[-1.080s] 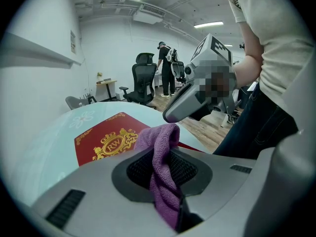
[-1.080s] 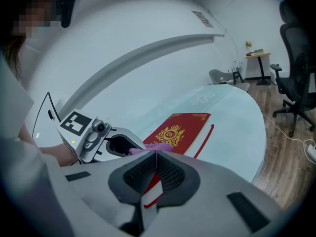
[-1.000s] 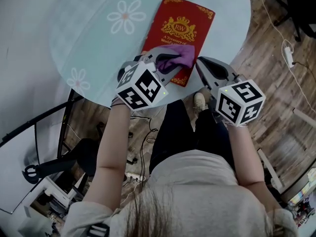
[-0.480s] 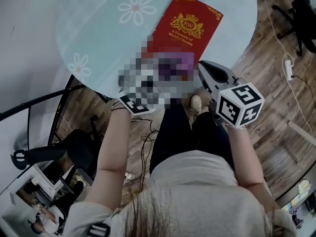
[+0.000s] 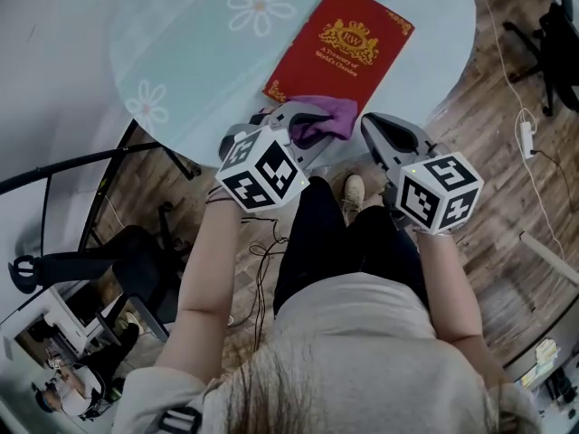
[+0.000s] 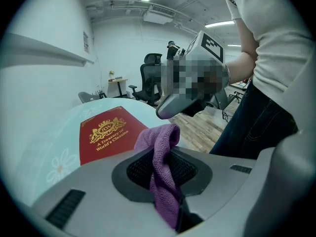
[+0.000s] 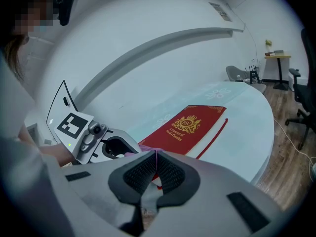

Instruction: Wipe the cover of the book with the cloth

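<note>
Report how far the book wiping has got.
Done: the left gripper is shut on the purple cloth. In hand: the cloth sits at the near edge of the red book. Left: the cover beyond it; nothing shows how much is wiped. The right gripper is shut, empty.

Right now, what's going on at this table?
A person is working with a handheld gripper in each hand. The left gripper is clamped on a purple cloth, which sits at the near edge of a red book. The book lies closed on the round table. Whether the cloth touches the cover is hard to tell. The right gripper is shut on nothing and hangs just right of the cloth, by the table's edge.
</note>
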A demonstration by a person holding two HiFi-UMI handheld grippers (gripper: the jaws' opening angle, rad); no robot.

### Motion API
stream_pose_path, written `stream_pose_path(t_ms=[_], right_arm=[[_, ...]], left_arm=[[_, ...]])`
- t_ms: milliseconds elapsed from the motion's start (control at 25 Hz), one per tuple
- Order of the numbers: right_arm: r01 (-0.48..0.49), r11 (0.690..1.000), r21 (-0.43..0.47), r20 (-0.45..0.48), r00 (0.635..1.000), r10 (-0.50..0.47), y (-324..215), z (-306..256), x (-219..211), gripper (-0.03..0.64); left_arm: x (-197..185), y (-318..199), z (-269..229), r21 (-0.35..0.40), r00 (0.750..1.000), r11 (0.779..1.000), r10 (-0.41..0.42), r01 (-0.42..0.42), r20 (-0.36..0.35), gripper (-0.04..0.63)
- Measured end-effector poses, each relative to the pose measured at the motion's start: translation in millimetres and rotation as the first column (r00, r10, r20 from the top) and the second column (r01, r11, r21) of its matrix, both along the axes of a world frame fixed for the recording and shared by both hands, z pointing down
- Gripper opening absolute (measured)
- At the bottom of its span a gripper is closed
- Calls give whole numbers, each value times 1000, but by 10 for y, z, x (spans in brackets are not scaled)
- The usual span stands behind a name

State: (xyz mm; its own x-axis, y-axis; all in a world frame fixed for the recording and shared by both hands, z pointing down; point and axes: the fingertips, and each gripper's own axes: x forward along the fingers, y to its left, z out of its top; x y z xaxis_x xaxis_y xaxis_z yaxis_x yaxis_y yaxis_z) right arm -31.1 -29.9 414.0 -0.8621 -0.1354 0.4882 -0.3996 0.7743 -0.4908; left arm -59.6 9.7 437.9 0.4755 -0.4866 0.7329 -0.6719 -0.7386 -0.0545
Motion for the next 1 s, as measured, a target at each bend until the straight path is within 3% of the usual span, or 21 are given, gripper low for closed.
stream_pose_path(t_ms=[520,1000], right_arm=[[16,999,35,20,1000,-16,-70,-129,-20,23],[8,997,81,65,998,-13,-237,-447,-89,23]], left_arm=[[12,130,-16,-18,998,998,-53,53,-29,81],[-101,60,-454,25,960,977,-201,209,-194,81]])
